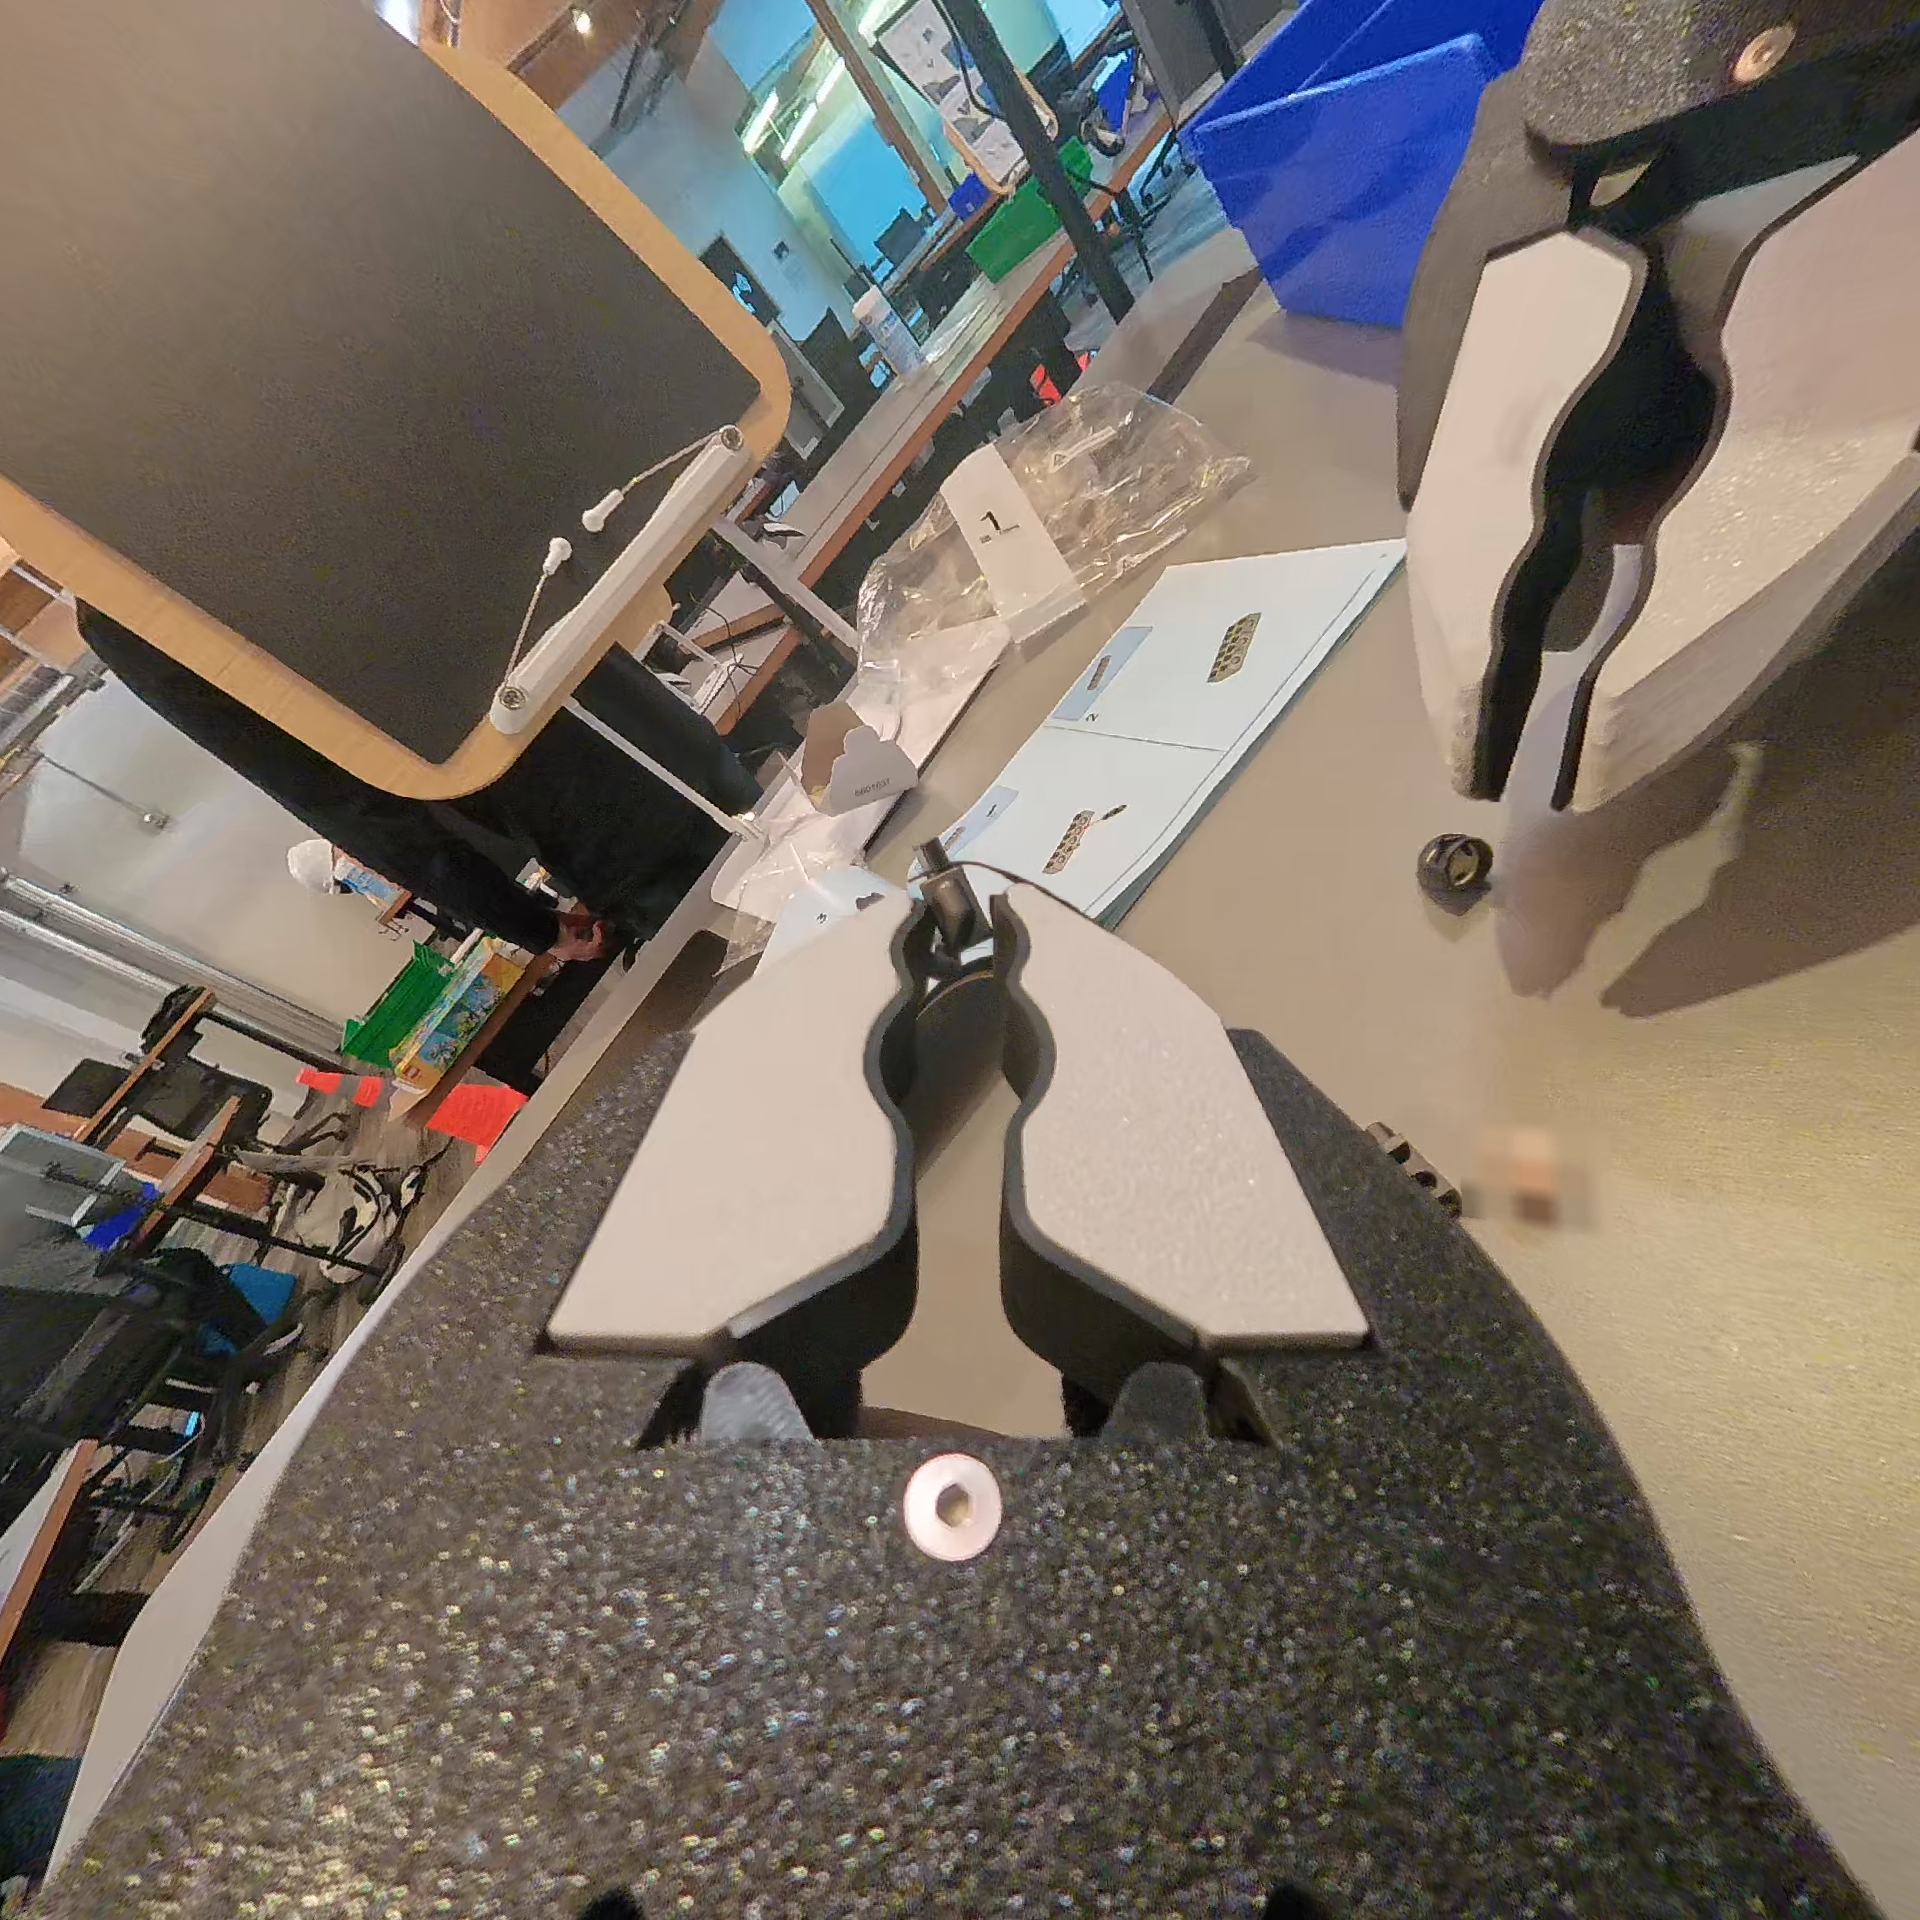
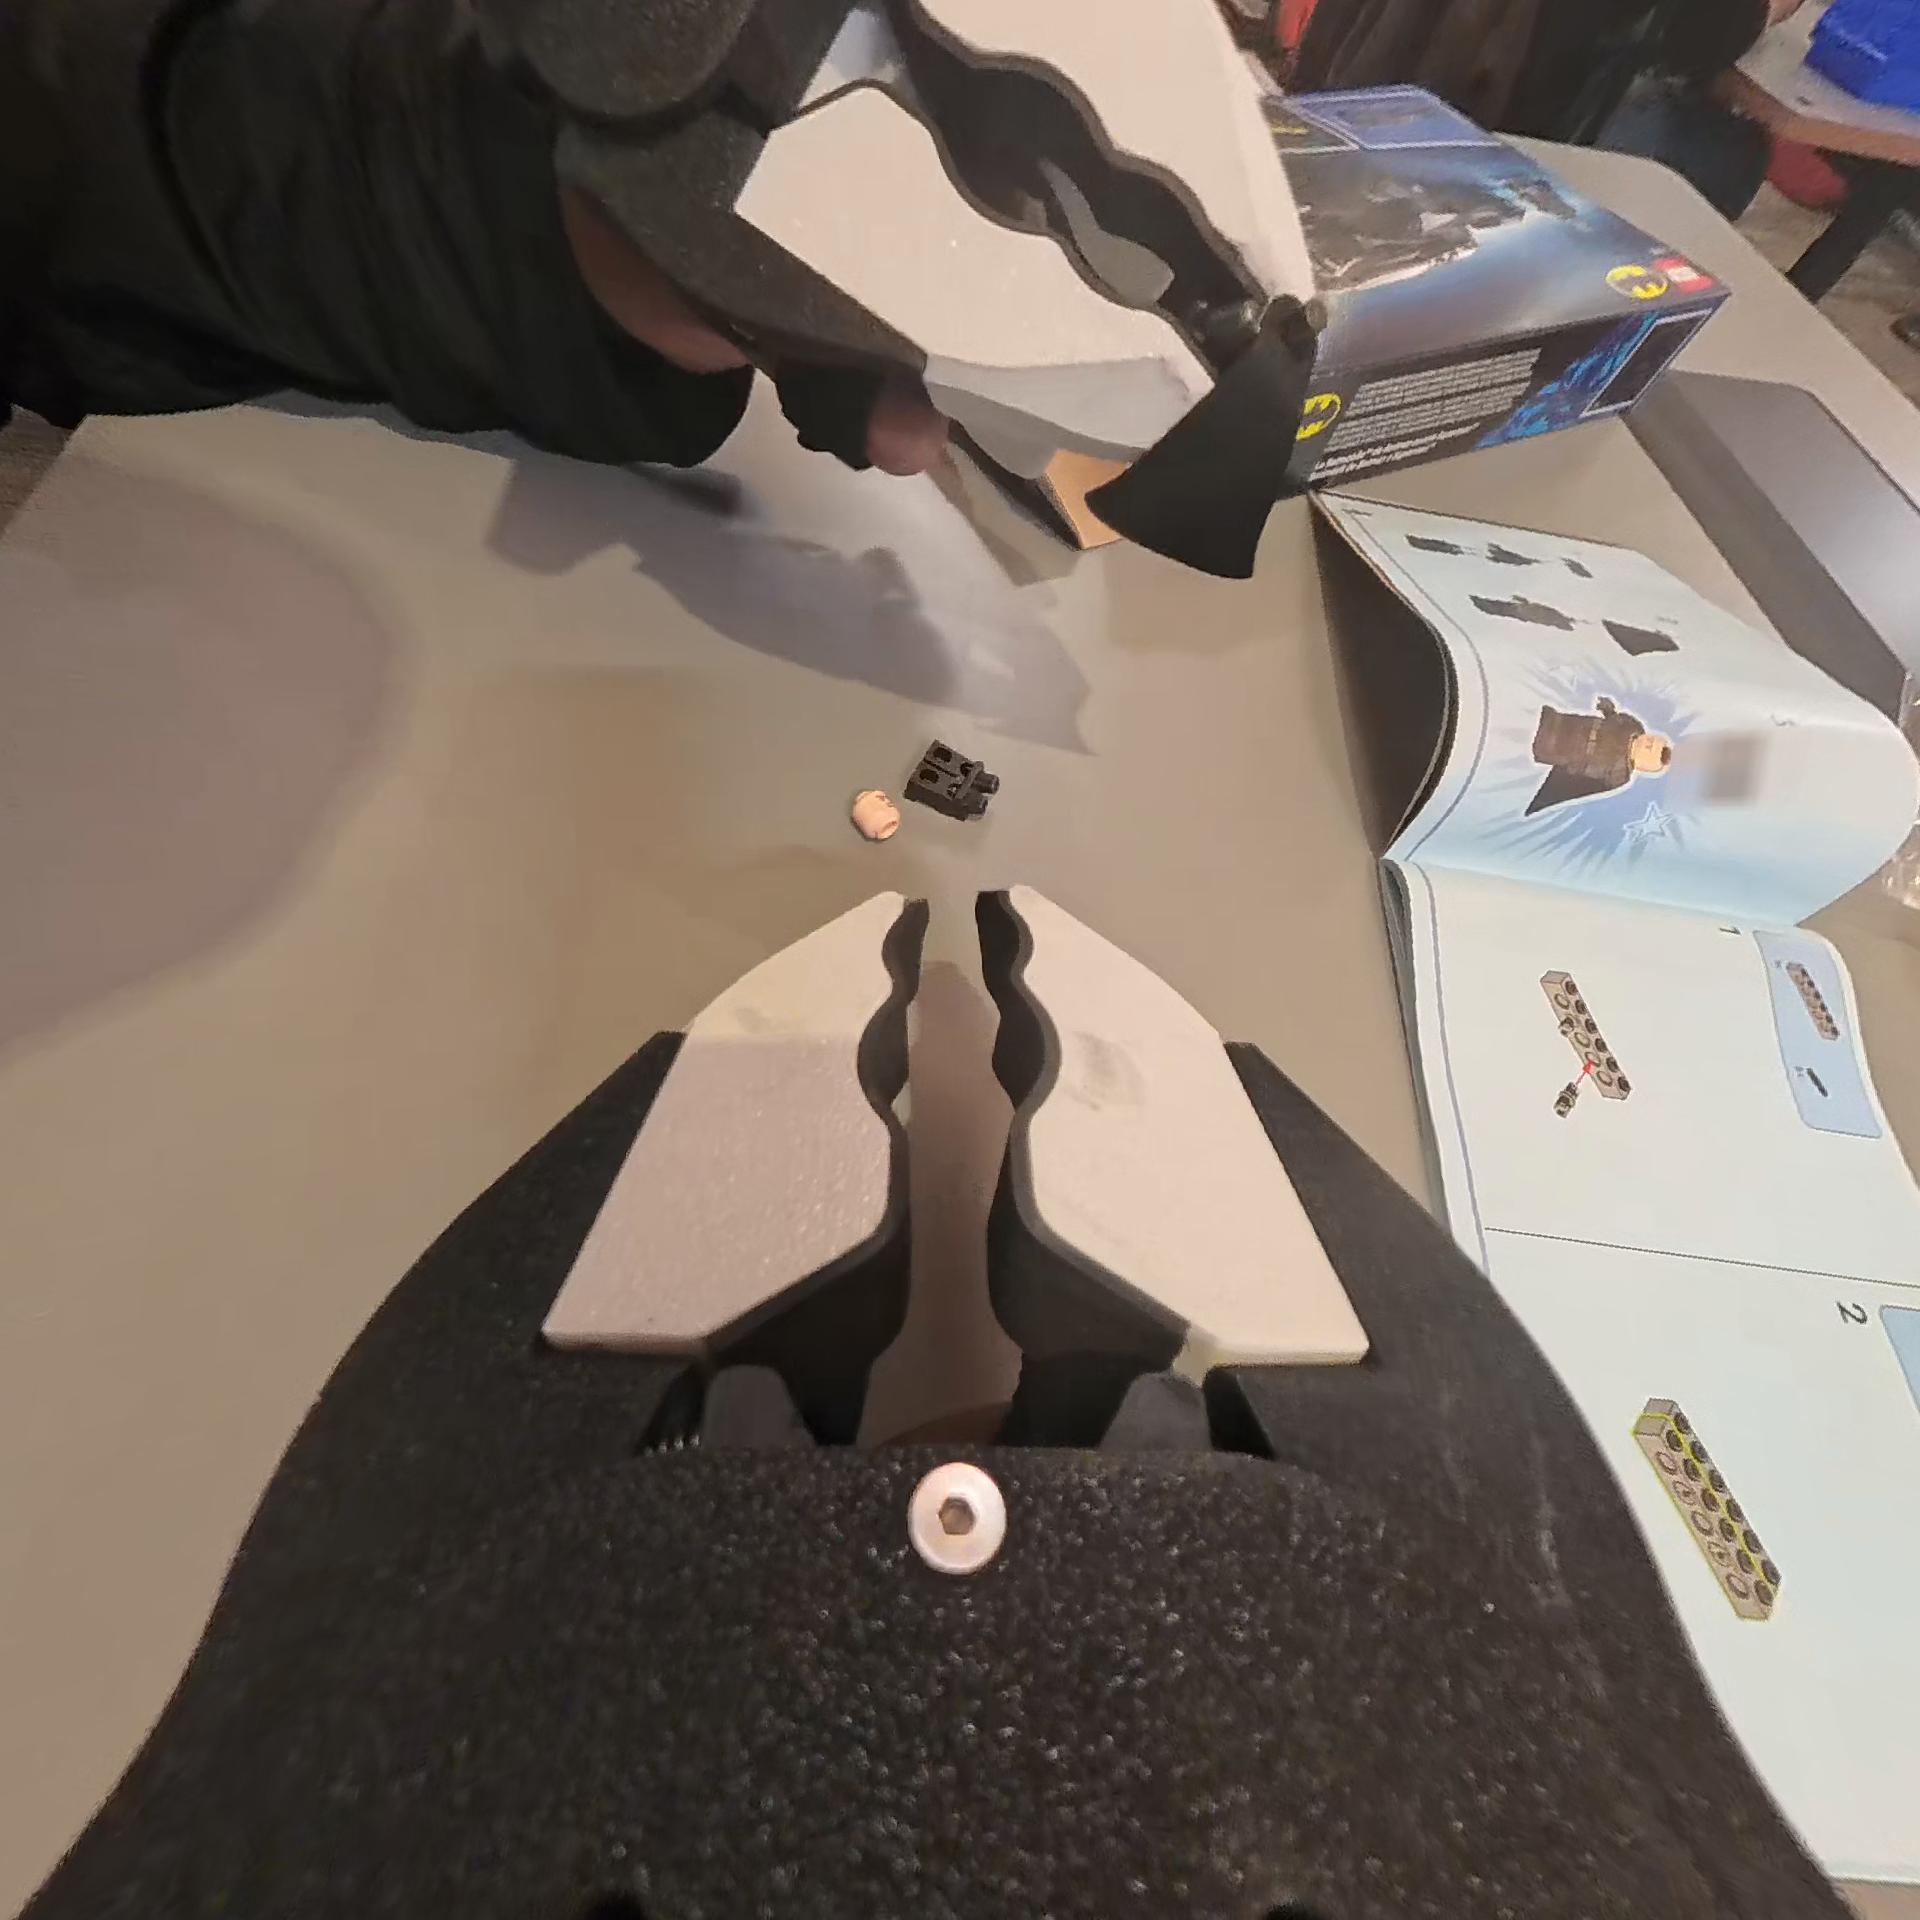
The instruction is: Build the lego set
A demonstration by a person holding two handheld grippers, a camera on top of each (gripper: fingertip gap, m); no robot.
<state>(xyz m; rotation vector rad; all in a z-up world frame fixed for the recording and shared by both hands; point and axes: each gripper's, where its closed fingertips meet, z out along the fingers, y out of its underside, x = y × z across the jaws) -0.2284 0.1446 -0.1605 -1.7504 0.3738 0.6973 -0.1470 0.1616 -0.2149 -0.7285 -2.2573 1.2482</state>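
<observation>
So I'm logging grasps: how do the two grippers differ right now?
The left gripper is shut on a small black figure with a cape; the right gripper is open and holds nothing. The left is lifted above the table; the right points at loose pieces. Both have grey fingers.

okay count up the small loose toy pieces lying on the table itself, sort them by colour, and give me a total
Black: 2, the legs piece and a small round piece.
Tan: 1, the toy head.
Total: 3.
The black caped piece in the left gripper is off the table, so not counted.
</observation>
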